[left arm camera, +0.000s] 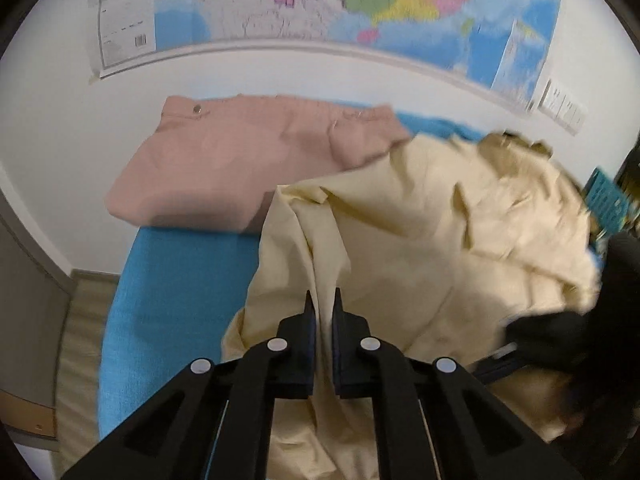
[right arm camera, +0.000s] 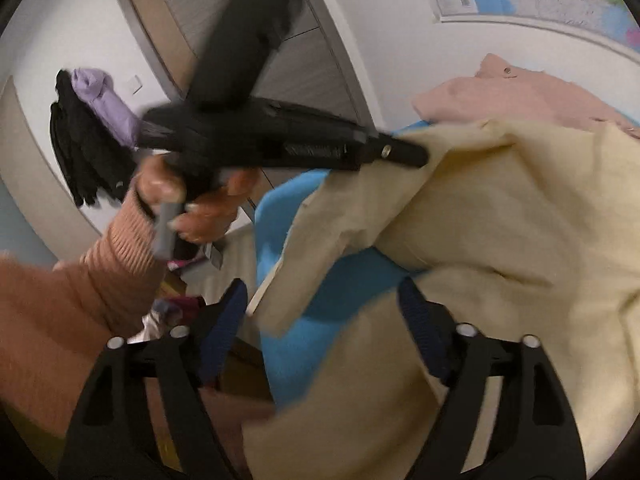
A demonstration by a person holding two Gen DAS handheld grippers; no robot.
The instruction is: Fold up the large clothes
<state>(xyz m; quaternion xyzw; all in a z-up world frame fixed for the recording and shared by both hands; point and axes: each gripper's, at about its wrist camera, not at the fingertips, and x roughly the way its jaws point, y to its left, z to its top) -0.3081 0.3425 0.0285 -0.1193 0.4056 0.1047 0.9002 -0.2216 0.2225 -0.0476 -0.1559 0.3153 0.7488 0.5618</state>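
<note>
A large cream-yellow garment (left arm camera: 420,240) lies crumpled over the blue table (left arm camera: 168,280). My left gripper (left arm camera: 323,300) is shut on a fold of this garment and holds its edge up. In the right wrist view the left gripper (right arm camera: 416,156) pinches the garment's edge (right arm camera: 460,140) and lifts it. The cream garment (right arm camera: 500,240) hangs below it. My right gripper (right arm camera: 324,296) is open and empty, just above the garment's lower edge and the blue table (right arm camera: 320,320). A folded pink garment (left arm camera: 240,152) lies at the table's far side.
A map poster (left arm camera: 360,4) hangs on the white wall behind the table. A door (right arm camera: 280,60) and hanging dark and purple clothes (right arm camera: 92,120) are at the left in the right wrist view. The folded pink garment also shows there (right arm camera: 520,96).
</note>
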